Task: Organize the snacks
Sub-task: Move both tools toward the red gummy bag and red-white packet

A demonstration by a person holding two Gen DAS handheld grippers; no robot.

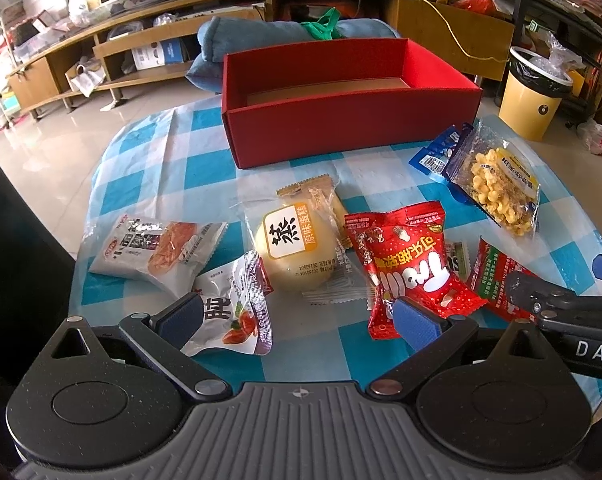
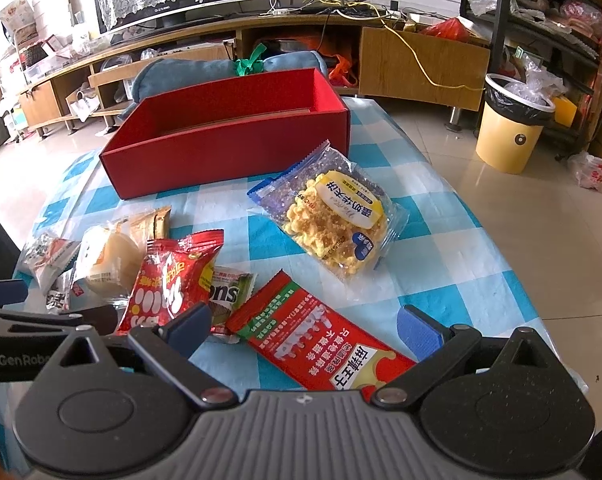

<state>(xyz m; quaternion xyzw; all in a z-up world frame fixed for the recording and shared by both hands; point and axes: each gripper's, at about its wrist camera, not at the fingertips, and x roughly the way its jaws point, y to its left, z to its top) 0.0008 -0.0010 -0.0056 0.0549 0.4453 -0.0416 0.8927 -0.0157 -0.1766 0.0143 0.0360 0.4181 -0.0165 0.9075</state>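
Note:
An empty red box (image 1: 341, 120) (image 2: 229, 148) stands at the back of the checked table. Snack packs lie in front of it: a steamed cake (image 1: 297, 248) (image 2: 105, 264), a red candy bag (image 1: 405, 268) (image 2: 173, 276), a white pack (image 1: 233, 308), a bread pack (image 1: 157, 252), a yellow puffed snack (image 1: 497, 184) (image 2: 333, 220) and a red-green bar (image 2: 321, 340) (image 1: 497, 280). My left gripper (image 1: 297, 320) is open, low over the white pack and candy bag. My right gripper (image 2: 305, 328) is open, its fingers either side of the red-green bar.
The table has a blue and white checked cloth (image 1: 149, 152) (image 2: 441, 280). A blue pack (image 1: 441, 152) lies beside the puffed snack. A blue cushion (image 1: 269, 40) sits behind the box. A yellow bin (image 2: 513, 124) stands on the floor at the right.

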